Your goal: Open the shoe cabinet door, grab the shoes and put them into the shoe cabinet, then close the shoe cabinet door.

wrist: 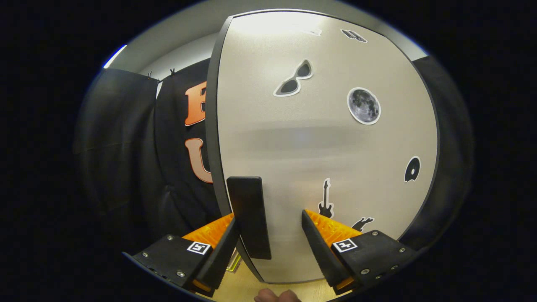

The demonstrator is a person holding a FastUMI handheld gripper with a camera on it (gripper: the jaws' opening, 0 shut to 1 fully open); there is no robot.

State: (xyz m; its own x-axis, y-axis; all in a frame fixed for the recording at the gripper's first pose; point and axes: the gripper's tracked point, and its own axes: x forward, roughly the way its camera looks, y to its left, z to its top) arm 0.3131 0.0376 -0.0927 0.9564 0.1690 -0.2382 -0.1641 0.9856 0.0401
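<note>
1. Matte black, the door handle point(249, 216) stands upright between the fingers of the gripper point(268, 220), close against the inner face of the left finger and well apart from the right one.
2. Spread wide, the gripper is released; its fingers straddle the handle without both pressing on it.
3. Just ahead of the fingers rises the shoe cabinet door point(319, 142), a pale grey panel with a dark edge, with the handle fixed near its left edge.
4. Stickers dot the door beyond the right finger: a guitar point(325, 201) nearest, then a disc point(412, 169) far to the right, a moon point(363, 106) higher up and sunglasses point(294, 79) above that.
5. Below and behind the fingers lies a light wooden floor point(247, 287), where part of a hand point(277, 296) shows.
</note>
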